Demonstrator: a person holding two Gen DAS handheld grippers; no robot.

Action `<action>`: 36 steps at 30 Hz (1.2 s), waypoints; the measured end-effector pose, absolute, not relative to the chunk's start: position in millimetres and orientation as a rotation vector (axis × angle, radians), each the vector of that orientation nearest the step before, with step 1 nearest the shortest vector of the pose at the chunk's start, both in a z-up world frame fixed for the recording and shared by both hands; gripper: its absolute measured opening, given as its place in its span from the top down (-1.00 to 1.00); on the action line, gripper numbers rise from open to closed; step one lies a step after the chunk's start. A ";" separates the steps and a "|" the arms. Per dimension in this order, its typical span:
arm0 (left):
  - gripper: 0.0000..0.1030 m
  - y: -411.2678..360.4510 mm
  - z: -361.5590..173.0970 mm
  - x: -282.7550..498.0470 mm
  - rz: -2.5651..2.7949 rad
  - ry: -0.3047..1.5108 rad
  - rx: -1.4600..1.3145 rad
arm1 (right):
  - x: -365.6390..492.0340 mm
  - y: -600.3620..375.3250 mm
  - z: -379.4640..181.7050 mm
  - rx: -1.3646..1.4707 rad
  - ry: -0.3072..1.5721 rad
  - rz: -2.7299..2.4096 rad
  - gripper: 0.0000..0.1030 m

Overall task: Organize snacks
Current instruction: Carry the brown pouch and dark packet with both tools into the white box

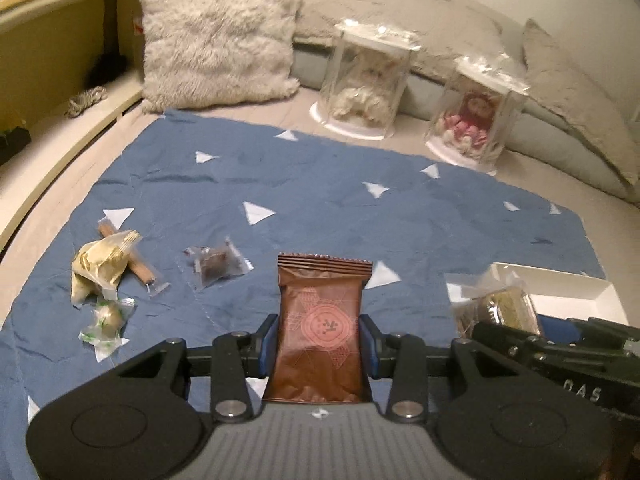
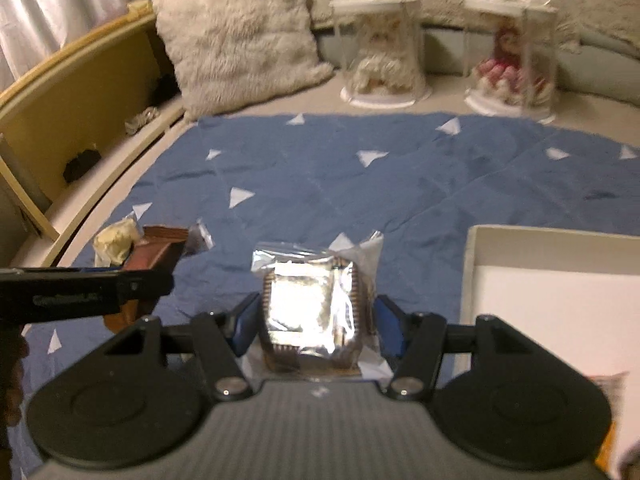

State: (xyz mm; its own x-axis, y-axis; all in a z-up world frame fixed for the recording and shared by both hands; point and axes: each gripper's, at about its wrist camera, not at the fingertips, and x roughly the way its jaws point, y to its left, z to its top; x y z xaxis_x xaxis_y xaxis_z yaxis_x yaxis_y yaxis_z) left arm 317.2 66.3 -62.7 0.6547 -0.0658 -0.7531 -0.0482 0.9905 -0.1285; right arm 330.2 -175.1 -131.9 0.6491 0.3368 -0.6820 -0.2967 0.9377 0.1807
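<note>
My left gripper (image 1: 320, 340) is shut on a brown snack packet (image 1: 320, 320) and holds it upright above the blue cloth (image 1: 320, 200). My right gripper (image 2: 316, 320) is shut on a clear-wrapped pastry (image 2: 308, 312), just left of the white tray (image 2: 560, 312). In the left wrist view the right gripper (image 1: 560, 352) with its pastry (image 1: 500, 308) sits at the right, in front of the tray (image 1: 560, 292). Loose snacks lie at the left: a gold packet (image 1: 100, 268), a stick snack (image 1: 136, 260), a dark wrapped snack (image 1: 216, 266) and a green-white candy (image 1: 106, 320).
A fluffy pillow (image 1: 216, 36) and two dolls in clear cases (image 1: 368, 80) (image 1: 472, 120) stand at the back of the bed. A wooden shelf (image 1: 48, 60) runs along the left. Grey cushions (image 1: 568, 92) line the back right.
</note>
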 end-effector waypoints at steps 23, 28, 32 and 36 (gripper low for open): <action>0.17 -61.6 -53.5 295.0 -0.130 0.841 -0.158 | 269.4 -310.1 -101.1 0.117 0.714 0.183 -0.29; 0.17 -93.2 -61.8 302.6 -0.178 0.853 -0.167 | 262.5 -344.7 -107.2 0.121 0.720 0.128 -0.29; 0.17 -119.4 -73.0 312.2 -0.214 0.870 -0.165 | 266.4 -366.7 -114.0 0.129 0.727 0.077 -0.29; 0.17 -141.5 -84.3 324.8 -0.243 0.886 -0.163 | 275.9 -386.5 -123.9 0.134 0.741 0.030 -0.29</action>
